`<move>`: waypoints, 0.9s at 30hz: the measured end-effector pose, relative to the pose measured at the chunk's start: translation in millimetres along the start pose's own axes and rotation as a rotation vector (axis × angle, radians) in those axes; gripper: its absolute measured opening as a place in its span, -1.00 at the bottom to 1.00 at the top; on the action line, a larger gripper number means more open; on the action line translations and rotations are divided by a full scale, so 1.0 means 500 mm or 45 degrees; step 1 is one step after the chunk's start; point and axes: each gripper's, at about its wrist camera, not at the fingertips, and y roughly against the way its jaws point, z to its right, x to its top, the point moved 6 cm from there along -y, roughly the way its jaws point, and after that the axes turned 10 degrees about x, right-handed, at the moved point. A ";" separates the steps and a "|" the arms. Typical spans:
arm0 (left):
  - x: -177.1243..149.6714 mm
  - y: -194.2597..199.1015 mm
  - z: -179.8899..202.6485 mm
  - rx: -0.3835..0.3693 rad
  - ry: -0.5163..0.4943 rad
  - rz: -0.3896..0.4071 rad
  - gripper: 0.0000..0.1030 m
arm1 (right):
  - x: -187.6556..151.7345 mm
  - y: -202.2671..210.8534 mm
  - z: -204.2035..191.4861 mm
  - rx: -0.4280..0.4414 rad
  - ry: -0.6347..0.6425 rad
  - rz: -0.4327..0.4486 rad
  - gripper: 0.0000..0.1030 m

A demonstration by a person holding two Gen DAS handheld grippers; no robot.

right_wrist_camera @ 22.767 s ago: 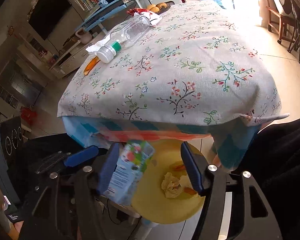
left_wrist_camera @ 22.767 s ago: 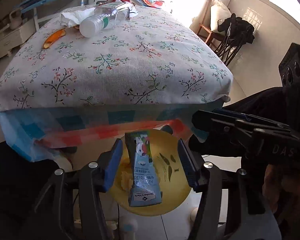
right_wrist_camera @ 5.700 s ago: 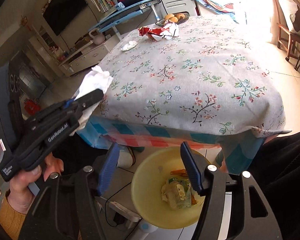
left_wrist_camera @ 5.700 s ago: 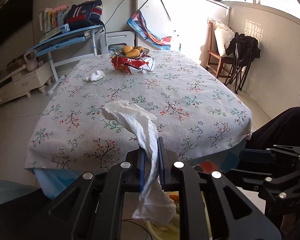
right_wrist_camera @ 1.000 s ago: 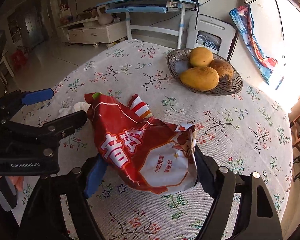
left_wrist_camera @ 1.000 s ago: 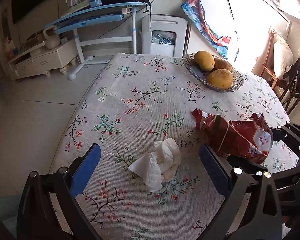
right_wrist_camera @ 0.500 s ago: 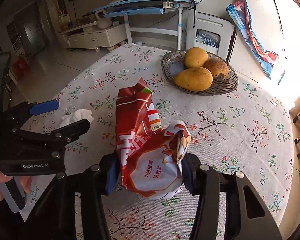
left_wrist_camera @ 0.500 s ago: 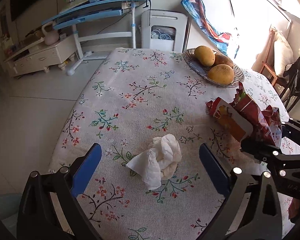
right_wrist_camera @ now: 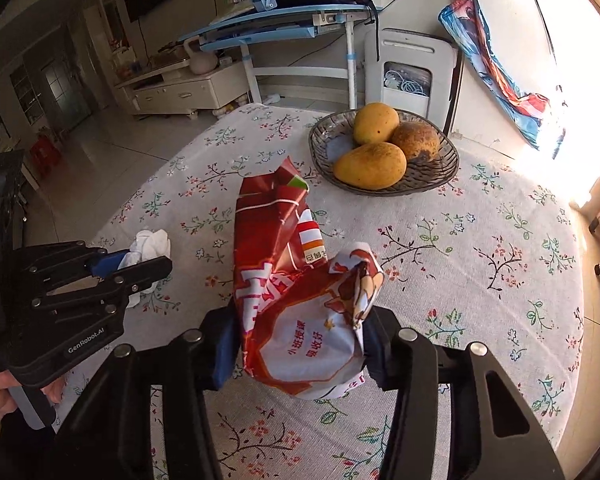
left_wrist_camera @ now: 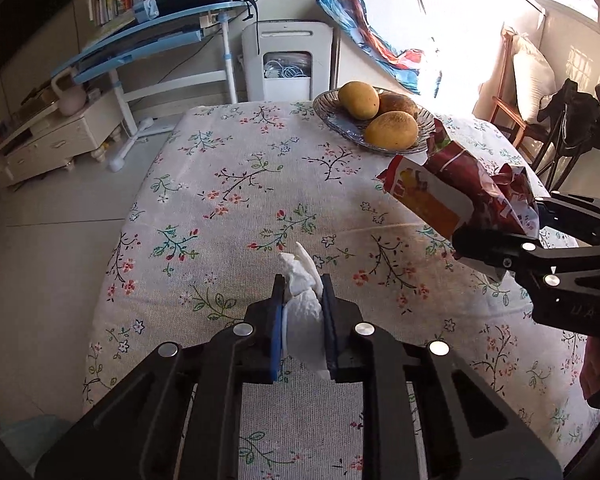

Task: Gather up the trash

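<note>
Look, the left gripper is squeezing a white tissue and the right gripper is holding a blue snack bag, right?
Almost. The bag is red, not blue. The right wrist view shows the right gripper holding a crumpled red snack bag. The left gripper is closing on the white tissue, which sits between its pads.

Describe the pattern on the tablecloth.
Small floral sprigs on pale tablecloth, clearest in the right wrist view.

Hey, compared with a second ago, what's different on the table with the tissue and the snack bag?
The left tool, wide open around the tissue a second ago, is closing on it. The right tool has lifted the red snack bag off the tablecloth. The bowl of mangoes hasn't moved.
</note>
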 end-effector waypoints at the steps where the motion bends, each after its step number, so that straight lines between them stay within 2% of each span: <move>1: 0.004 0.010 0.005 0.008 -0.009 0.021 -0.68 | 0.001 0.002 0.000 0.004 -0.005 0.005 -0.02; 9: 0.011 0.054 0.032 0.023 -0.073 0.101 -0.68 | -0.004 0.015 -0.003 0.003 -0.013 0.021 -0.01; 27: 0.011 0.079 0.032 -0.033 -0.037 0.123 -0.68 | -0.014 0.034 -0.004 -0.002 -0.025 0.049 0.02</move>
